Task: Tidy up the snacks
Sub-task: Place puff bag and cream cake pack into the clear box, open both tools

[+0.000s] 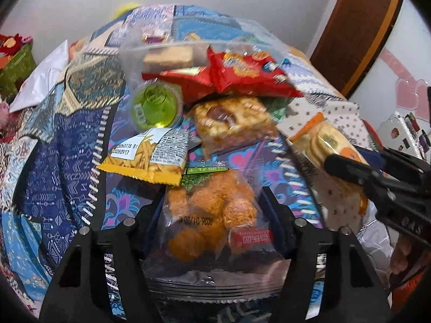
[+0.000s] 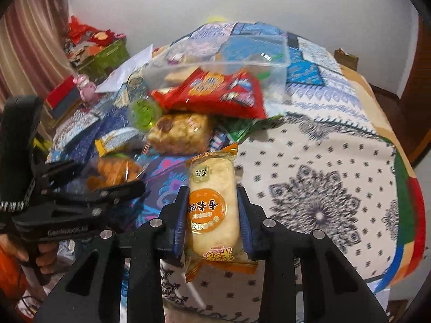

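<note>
Holding two packets at once, one per tool. Left tool (image 1: 212, 210) pinching a clear bag of orange puffs (image 1: 212, 215) by its lower half, lifted just above the patterned cloth on the worktop (image 2: 323, 177). Right tool (image 2: 212, 210) pressing in on both long sides of a rice cracker packet (image 2: 212, 202), label up, likely for carrying to the clear box (image 2: 258, 53). Crowding the way to that box: red bags (image 2: 215, 91) slumping over its near wall, a green jelly cup (image 1: 155, 105), a nut bar (image 1: 231, 123), a yellow chip bag (image 1: 145, 158). Judging the box mouth half blocked, needing a high approach.
</note>
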{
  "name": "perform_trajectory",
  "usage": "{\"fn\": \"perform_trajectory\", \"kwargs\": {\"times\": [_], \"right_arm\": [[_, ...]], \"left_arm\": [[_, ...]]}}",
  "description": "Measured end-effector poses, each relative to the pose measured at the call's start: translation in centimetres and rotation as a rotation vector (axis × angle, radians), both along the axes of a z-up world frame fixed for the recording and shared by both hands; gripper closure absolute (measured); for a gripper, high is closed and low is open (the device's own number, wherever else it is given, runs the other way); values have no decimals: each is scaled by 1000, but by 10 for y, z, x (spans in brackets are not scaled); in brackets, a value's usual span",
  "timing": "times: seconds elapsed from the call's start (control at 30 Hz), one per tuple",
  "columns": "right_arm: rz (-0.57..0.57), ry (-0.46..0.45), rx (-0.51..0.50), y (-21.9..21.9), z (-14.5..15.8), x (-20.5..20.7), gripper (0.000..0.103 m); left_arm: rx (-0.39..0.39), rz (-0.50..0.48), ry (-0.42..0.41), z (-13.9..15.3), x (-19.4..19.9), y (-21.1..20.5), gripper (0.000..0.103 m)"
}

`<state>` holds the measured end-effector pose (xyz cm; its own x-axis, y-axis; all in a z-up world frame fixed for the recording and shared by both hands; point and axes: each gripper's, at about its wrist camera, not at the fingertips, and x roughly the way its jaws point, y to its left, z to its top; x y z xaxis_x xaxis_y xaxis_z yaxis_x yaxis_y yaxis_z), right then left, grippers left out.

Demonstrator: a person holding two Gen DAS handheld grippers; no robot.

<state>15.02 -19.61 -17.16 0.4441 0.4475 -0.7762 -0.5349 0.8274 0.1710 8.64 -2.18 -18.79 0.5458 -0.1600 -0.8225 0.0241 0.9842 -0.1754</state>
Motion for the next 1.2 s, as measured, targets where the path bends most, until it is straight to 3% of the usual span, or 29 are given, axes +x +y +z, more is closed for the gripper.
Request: {"fn": "perform_trajectory", "kwargs": {"times": [0.4,0.7,0.93,1.2], "right_arm": [[-57,-108,68,-15,44,19,72],[-76,-191,129,-11,78,45,72],[-79,-222,146,1,87,74,72],[-86,-216,164,15,84,114,72]], "left_arm": [[-32,-4,-191,68,10,-4,37],[-5,34,-309,108,39,9,37],[7,70,-340,117,77,24,37],[21,113,-317,106,127,37,37]]}}
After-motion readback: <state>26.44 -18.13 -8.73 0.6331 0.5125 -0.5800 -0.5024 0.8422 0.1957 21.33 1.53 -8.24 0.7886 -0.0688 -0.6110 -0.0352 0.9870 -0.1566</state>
